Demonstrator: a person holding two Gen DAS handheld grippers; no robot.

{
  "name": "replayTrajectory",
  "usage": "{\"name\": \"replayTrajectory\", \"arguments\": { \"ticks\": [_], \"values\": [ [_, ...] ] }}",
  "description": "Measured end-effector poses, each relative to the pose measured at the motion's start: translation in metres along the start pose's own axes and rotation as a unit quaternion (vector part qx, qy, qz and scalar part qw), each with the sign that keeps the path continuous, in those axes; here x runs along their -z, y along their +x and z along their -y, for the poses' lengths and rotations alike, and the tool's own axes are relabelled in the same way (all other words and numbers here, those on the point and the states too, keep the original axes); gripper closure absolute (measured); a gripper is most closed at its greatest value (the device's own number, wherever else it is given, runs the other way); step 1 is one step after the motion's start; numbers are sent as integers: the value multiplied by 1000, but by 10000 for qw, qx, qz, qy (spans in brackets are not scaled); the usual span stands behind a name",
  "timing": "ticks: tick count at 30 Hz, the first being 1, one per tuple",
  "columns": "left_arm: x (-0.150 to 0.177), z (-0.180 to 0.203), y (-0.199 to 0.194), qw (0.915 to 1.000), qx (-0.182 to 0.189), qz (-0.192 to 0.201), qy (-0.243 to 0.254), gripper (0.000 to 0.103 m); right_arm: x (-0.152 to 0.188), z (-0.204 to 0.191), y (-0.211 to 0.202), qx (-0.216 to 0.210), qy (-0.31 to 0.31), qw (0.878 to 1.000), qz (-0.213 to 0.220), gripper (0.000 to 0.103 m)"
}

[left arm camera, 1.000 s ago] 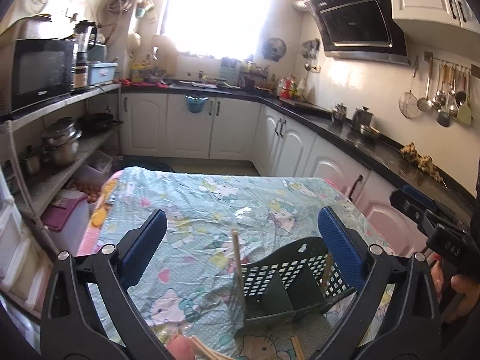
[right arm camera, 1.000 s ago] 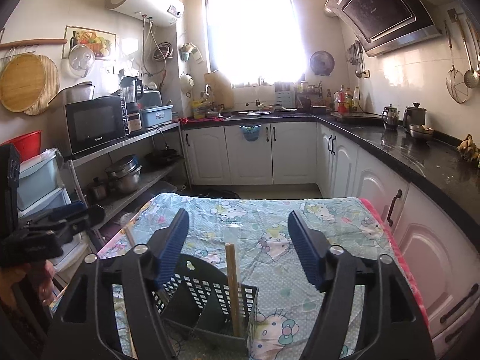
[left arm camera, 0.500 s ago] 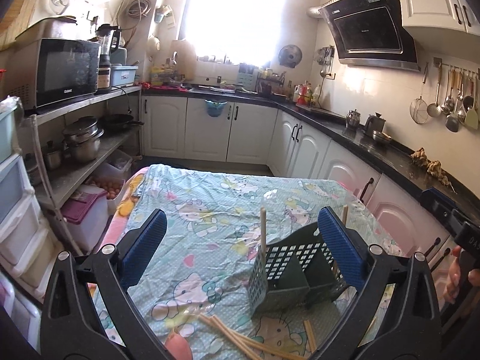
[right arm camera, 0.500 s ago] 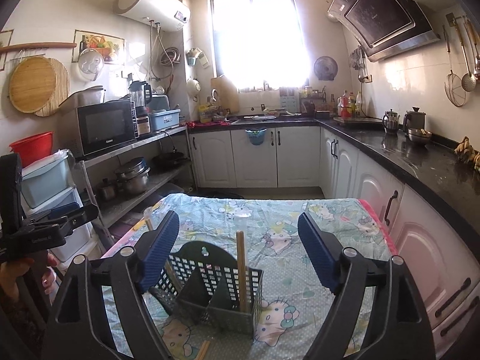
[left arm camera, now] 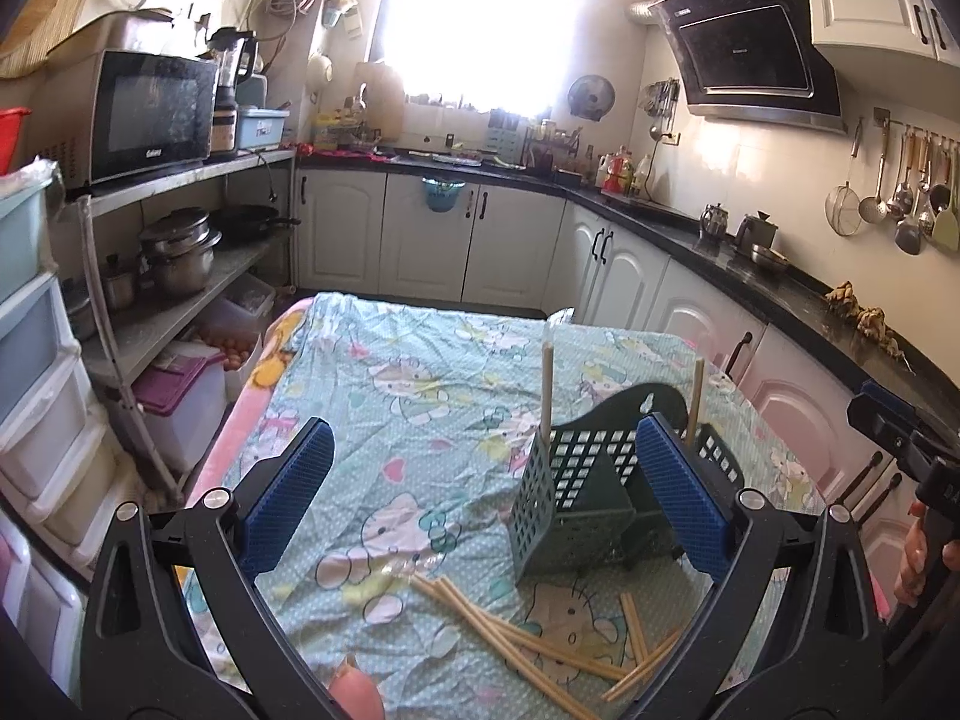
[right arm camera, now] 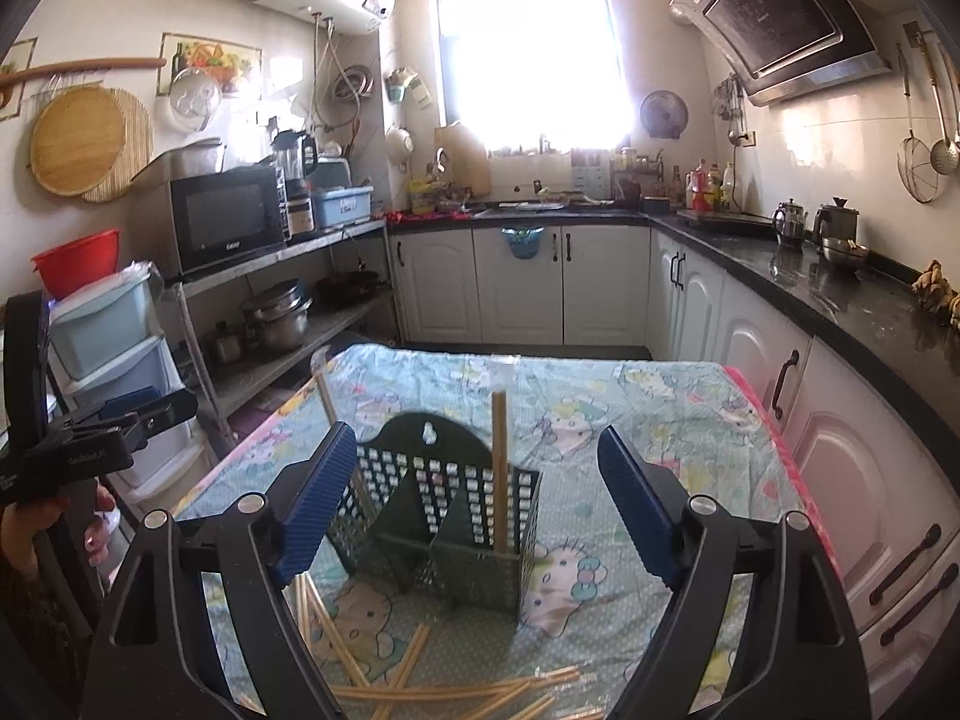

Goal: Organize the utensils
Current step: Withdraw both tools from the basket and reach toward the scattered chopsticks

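Note:
A dark green lattice utensil basket stands on the cartoon-print tablecloth. Two wooden chopsticks stand upright in it, one at a front corner, the other at the far side. Several loose chopsticks lie scattered on the cloth in front of the basket. My left gripper is open and empty, left of the basket and a little back from it. My right gripper is open wide, holding nothing, with the basket ahead of its fingers.
Each view shows the other gripper in a hand at the edge. Shelves with pots and plastic drawers line the left; white cabinets and a black counter run along the right. The table's pink edge is near.
Both grippers have drawn back from the basket, so the loose chopsticks on the cloth now show. The right jaws have spread a little wider.

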State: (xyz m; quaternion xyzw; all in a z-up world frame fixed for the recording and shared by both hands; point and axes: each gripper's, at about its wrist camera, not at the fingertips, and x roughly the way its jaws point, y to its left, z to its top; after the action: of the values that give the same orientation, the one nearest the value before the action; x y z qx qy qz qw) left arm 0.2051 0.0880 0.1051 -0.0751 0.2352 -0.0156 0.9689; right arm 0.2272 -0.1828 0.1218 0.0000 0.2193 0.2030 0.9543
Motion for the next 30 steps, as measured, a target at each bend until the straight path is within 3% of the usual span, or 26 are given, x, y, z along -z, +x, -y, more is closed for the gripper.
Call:
{"name": "replayTrajectory", "arguments": {
  "ticks": [19,30],
  "values": [
    [44,-19,-1,9984,-132,-476,-260,10,64,-22,0,-172,-214,9963,-813,23],
    [79,-17,20,9945,-197,-1013,-174,10,94,-22,7,-142,-217,9922,-1220,23]
  ]
}}
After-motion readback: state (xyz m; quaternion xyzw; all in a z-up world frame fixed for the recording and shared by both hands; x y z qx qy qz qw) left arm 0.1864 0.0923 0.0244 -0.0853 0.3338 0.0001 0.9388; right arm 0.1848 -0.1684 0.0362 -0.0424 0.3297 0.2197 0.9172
